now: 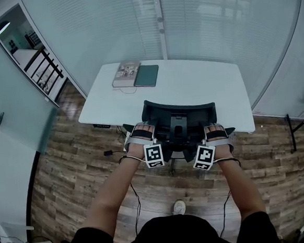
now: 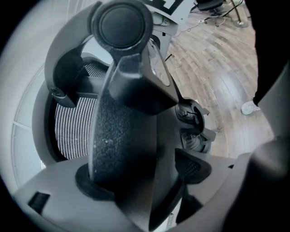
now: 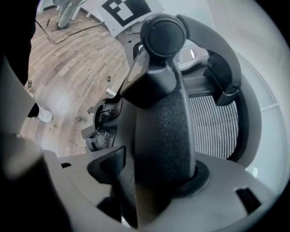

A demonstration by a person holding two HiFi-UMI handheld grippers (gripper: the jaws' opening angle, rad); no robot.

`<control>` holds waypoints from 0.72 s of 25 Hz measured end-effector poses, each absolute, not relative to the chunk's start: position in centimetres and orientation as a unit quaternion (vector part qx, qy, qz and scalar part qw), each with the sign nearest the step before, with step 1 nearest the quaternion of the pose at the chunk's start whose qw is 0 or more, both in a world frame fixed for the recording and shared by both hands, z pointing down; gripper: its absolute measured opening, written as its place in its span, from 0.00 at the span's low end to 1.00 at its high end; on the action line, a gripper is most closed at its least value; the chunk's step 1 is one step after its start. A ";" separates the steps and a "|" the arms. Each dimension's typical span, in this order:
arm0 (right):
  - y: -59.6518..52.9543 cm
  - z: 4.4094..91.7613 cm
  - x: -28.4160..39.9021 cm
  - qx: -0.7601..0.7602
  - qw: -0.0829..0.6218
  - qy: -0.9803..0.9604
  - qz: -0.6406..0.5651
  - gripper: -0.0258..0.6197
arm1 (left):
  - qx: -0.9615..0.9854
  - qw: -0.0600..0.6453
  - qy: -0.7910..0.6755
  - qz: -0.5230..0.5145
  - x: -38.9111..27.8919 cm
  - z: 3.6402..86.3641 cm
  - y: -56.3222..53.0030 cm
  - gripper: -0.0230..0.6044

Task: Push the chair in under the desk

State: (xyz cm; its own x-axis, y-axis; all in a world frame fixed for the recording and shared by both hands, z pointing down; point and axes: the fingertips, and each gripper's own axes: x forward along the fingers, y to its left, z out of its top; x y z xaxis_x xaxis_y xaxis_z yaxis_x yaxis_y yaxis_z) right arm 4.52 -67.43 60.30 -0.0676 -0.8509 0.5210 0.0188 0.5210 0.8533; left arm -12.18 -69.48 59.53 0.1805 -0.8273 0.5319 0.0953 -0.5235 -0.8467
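Head view: the chair stands at the near edge of the desk, centred on it. Its backrest is toward me and its seat toward the desk (the seat is hidden behind the backrest, so I cannot tell how far under it reaches).

My left gripper and right gripper sit on the rear of the backrest, one either side of its central spine, on the side away from the desk. The left and right gripper views agree: each pair of jaws stands wide and clamped on the chair's rear frame, with mesh beyond.

Finding: the chair lies directly ahead of both jaws, between them and the desk. Its long axis, the backrest's width, runs parallel to the desk's near edge, and the chair faces square into the desk. Neither hand is nearer.

Judgement: the push should go straight at that edge, evenly from both sides. Uneven pressure would likely swivel the chair and drive an armrest against the desk.
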 end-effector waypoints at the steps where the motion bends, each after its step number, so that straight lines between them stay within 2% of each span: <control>1: -67.7 60.3 4.6 0.329 0.598 -0.634 -0.364 0.51 | -0.656 0.400 0.279 -0.577 -12.1 59.5 -69.7 0.70; 18: -68.9 60.3 5.3 0.329 0.603 -0.631 -0.362 0.54 | -0.657 0.414 0.281 -0.564 -11.2 59.2 -71.7 0.70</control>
